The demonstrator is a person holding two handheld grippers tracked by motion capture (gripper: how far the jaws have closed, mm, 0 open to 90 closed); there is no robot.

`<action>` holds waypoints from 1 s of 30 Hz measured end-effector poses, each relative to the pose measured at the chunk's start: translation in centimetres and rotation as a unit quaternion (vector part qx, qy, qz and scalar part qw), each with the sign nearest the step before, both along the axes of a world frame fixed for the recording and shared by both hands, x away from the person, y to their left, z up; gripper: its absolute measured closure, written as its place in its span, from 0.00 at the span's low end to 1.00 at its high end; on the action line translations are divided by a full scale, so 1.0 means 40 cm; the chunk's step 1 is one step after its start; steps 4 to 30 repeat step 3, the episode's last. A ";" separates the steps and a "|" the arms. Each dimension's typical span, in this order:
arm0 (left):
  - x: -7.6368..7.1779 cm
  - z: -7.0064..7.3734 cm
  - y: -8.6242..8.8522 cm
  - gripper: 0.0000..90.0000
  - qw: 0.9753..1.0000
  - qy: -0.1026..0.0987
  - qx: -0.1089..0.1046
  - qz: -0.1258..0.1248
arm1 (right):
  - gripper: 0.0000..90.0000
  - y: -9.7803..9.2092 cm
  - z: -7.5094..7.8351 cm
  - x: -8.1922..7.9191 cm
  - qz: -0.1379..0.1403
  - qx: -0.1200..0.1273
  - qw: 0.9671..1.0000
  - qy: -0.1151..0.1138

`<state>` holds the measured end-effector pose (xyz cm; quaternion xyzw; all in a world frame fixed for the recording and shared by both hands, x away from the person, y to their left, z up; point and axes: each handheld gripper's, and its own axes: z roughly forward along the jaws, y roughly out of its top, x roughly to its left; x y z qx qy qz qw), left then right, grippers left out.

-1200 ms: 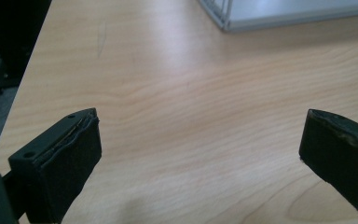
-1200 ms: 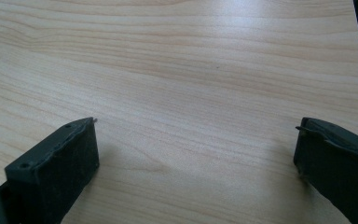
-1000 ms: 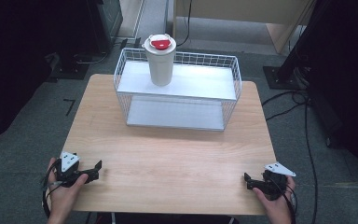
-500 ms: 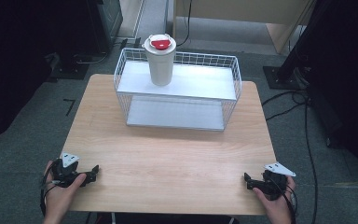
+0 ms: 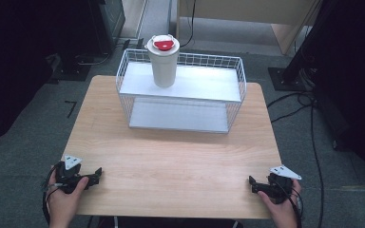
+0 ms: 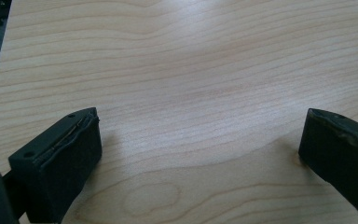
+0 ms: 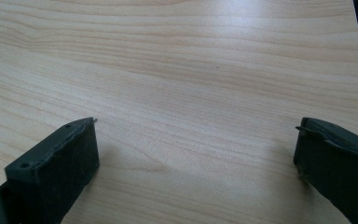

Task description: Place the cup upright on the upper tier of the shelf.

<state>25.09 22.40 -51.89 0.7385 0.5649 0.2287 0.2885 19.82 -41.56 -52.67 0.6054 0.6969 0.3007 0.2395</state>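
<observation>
The left tongs rest at about 7 o'clock on the pale wooden counter, and the right tongs at about 5 o'clock. Both stand with jaws spread wide and nothing between them; each gripper view shows only bare wood grain under the jaws.

The thing to handle, I judge, is the cream cylindrical tumbler with a white lid and red cap. It stands upright at about 11 o'clock on the upper white shelf of the white wire basket rack, well apart from both tongs.

To do the reach well, one gripper should come over the rack's wire rim, keep the jaws wide, and close on the tumbler's body below the lid, level, so it does not tip.

The lower shelf is partly masked by the wire, and the tumbler's foot is hard to make out.
</observation>
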 end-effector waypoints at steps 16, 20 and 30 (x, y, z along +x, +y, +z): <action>-0.002 0.000 -0.005 0.00 1.000 0.001 -0.001 0.008 | 0.00 0.000 0.000 0.000 0.000 0.000 1.000 0.000; -0.002 0.000 -0.005 0.00 1.000 0.001 -0.001 0.008 | 0.00 0.000 0.000 0.000 0.000 0.000 1.000 0.000; -0.002 0.000 -0.005 0.00 1.000 0.001 -0.001 0.008 | 0.00 0.000 0.000 0.000 0.000 0.000 1.000 0.000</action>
